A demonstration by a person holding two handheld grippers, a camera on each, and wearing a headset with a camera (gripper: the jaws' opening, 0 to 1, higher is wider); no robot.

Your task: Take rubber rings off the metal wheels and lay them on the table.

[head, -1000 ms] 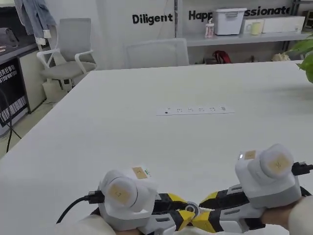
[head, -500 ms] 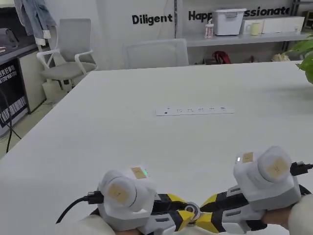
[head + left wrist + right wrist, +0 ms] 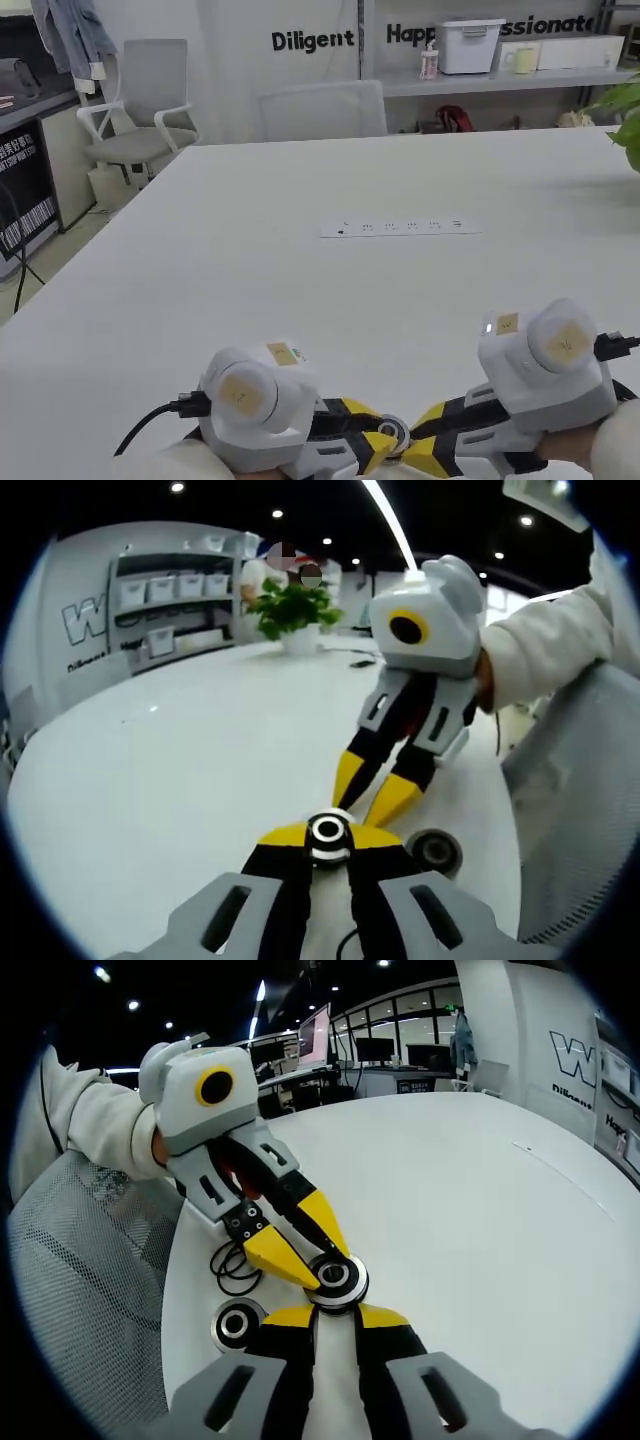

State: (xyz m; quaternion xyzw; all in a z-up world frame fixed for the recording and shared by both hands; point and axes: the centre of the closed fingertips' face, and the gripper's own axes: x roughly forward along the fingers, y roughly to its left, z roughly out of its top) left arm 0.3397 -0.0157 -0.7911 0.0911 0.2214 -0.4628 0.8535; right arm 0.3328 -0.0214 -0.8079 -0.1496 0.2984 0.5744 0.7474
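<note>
We note both grippers low at the near edge of the broad white table (image 3: 300, 280), tips meeting over one small silver metal wheel (image 3: 393, 432). The left gripper (image 3: 328, 840) is pinched on that wheel, its yellow tips closed against either side. The wheel is held just above the tabletop and has a dark band round its rim. The right gripper (image 3: 337, 1312) comes in from the opposite side with its jaws set narrow and a slim gap between the yellow tips. The tips are up against the wheel, but we cannot tell whether they grip its band or only touch it. In the right gripper view, a second metal wheel with a dark rubber band round it (image 3: 238, 1324) lies flat on the table at the near edge, just beside the left gripper's jaws. A few thin black rubber rings (image 3: 234, 1260) lie loose and overlapping a little farther along the same edge, under the left gripper's body. A white power strip (image 3: 400, 227) sits flush at the table's middle. A grey office chair (image 3: 145, 105) stands beyond the far left corner.
</note>
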